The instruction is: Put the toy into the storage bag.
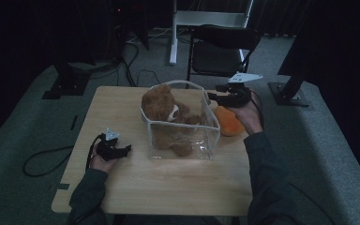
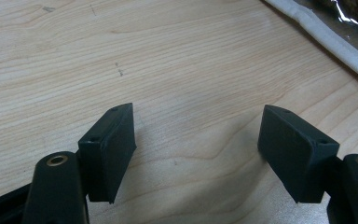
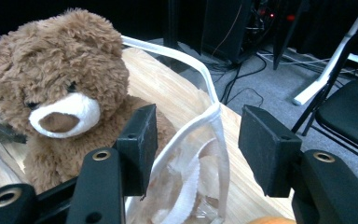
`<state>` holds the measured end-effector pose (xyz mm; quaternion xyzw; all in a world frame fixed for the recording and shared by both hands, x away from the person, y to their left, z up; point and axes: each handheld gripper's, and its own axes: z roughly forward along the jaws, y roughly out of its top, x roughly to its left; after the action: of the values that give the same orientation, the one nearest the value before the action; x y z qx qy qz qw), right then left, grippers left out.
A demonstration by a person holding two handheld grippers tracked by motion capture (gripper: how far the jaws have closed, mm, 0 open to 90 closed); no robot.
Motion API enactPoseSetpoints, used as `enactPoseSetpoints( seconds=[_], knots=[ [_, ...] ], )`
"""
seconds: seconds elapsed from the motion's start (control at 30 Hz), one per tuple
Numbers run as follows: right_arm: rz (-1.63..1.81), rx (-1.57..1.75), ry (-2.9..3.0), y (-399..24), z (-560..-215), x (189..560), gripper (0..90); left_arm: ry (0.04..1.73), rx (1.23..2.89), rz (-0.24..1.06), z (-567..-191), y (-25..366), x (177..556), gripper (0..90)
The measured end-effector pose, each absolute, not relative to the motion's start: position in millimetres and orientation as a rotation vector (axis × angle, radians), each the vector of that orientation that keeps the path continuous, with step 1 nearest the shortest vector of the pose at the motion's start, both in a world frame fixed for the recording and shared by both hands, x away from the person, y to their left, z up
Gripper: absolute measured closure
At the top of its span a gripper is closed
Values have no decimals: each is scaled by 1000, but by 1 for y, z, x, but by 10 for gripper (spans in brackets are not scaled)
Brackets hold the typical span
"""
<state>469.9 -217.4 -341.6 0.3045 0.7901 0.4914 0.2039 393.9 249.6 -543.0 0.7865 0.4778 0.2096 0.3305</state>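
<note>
The person's sleeves come in nearest the high camera, and the left gripper (image 1: 115, 149) rests low on the tabletop (image 1: 122, 112) at the near left, well apart from the work; in the left gripper view its jaws stand wide with nothing but bare wood between them. The right gripper (image 1: 219, 97) is up at the far right corner of the clear bag (image 1: 201, 140), and in the right gripper view its jaws stand partly open astride the bag's white-taped rim (image 3: 214, 116) — the rim runs up between them, but neither pad looks to be pressing on it, so the grip is not yet made. The bag stands open near the middle of the tabletop, and the teddy bear (image 1: 161, 105) sits inside it, upright against the far left wall, head above the rim, legs stretched along the bottom; nothing else can be made out in the bag, though the dim light and the glare on the plastic leave that unsure. An orange ball (image 1: 228, 123) lies on the tabletop just outside the bag's right wall, under the right hand (image 1: 248, 115). Judging from this, the bear is already packed and what is left is to take hold of the rim — likely to hold the bag open or shut it — and perhaps to deal with the ball, which is still outside.
</note>
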Motion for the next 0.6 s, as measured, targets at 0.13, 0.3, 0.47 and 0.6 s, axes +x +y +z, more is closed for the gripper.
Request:
enactPoseSetpoints(
  seconds=[0.13,0.3,0.47,0.6],
  knots=[
    [1369,869,2187,-224,-343,468,441,1249,2057,548,-543,250,394,278],
    [1362,890,2168,-230,-345,467,441,1249,2056,548,-543,250,394,278],
    [1364,913,2147,-238,-349,465,466,1249,2056,548,-543,250,394,278],
    [1354,925,2148,-242,-352,464,487,1249,2056,548,-543,250,394,278]
  ],
)
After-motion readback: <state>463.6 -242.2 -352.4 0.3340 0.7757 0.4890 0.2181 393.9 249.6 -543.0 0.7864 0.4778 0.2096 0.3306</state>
